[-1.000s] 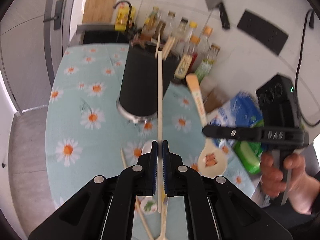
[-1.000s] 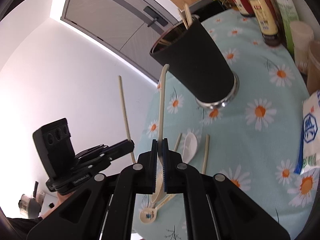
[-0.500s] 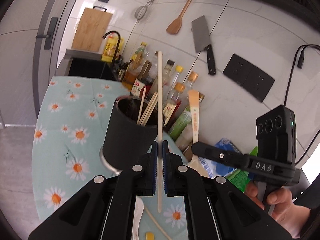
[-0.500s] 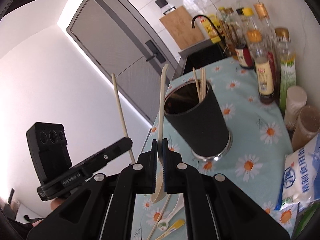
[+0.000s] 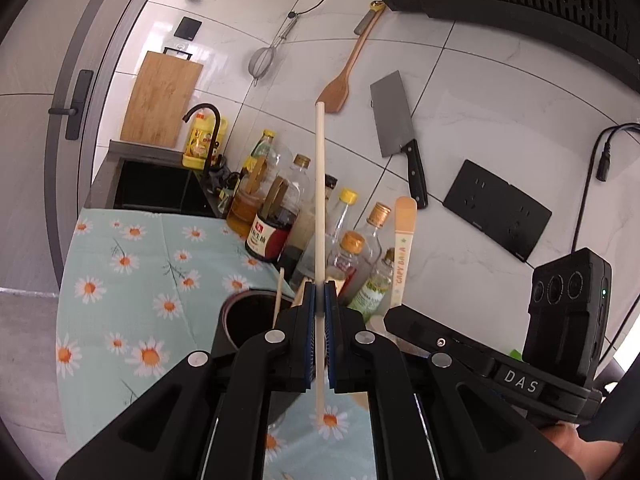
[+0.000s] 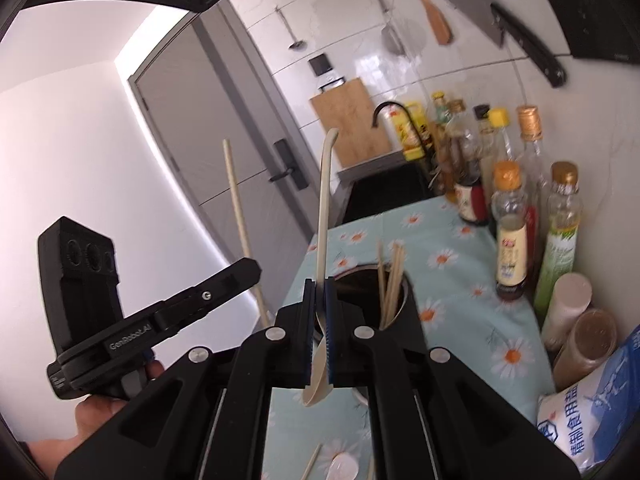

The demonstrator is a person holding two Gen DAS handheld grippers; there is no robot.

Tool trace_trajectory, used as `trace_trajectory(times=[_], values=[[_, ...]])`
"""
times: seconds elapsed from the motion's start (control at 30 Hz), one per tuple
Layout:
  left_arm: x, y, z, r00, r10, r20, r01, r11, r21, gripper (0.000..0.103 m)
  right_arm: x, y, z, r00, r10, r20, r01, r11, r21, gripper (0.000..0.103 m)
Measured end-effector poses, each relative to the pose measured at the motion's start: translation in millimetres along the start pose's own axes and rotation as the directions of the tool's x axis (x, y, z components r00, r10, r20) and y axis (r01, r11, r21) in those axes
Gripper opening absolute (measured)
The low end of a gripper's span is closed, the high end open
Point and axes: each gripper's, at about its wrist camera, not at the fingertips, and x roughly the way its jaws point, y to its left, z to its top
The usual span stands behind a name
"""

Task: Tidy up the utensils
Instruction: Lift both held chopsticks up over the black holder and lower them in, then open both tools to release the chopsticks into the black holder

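My left gripper (image 5: 319, 292) is shut on a pale wooden chopstick (image 5: 319, 200) held upright, just above and in front of the black utensil holder (image 5: 244, 320). My right gripper (image 6: 319, 292) is shut on a beige spoon (image 6: 322, 240), handle up, bowl hanging below the fingers, right beside the holder (image 6: 360, 280), which has several chopsticks (image 6: 390, 280) standing in it. The right gripper with the spoon handle (image 5: 402, 248) shows at the right of the left wrist view; the left gripper with its chopstick (image 6: 240, 216) shows at the left of the right wrist view.
A row of sauce and oil bottles (image 6: 512, 232) stands along the tiled wall behind the holder. A salt bag (image 6: 592, 412) and two jars (image 6: 580, 340) sit at the right. A white spoon (image 6: 342, 466) and chopstick (image 6: 312, 462) lie on the daisy tablecloth (image 5: 132, 264). A sink (image 5: 156, 192) is beyond.
Both grippers have risen and tilted up with their utensils, closing in over the holder's mouth. The holder has dropped low in both views and the wall fills the upper part.
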Motion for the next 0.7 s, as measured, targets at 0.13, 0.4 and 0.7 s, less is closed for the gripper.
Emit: trace_trajectory(times=[0.13, 0.4, 0.7], values=[[8, 6, 12, 0.999, -0.016, 0.035, 0.016, 1.000, 0.009, 0.004, 14, -1, 9, 0.998, -0.047, 0.042, 0.047, 0.999, -0.003, 0.006], [22, 14, 32, 0.995, -0.026, 0.100, 0.023, 0.999, 0.025, 0.004, 45, -8, 28, 0.993, -0.089, 0.072, 0.089, 0.996, -0.002, 0.006], [32, 26, 32, 0.994, -0.009, 0.112, 0.006, 1.000, 0.023, 0.004, 75, -5, 25, 0.994, -0.106, 0.039, 0.107, 0.994, -0.030, 0.006]])
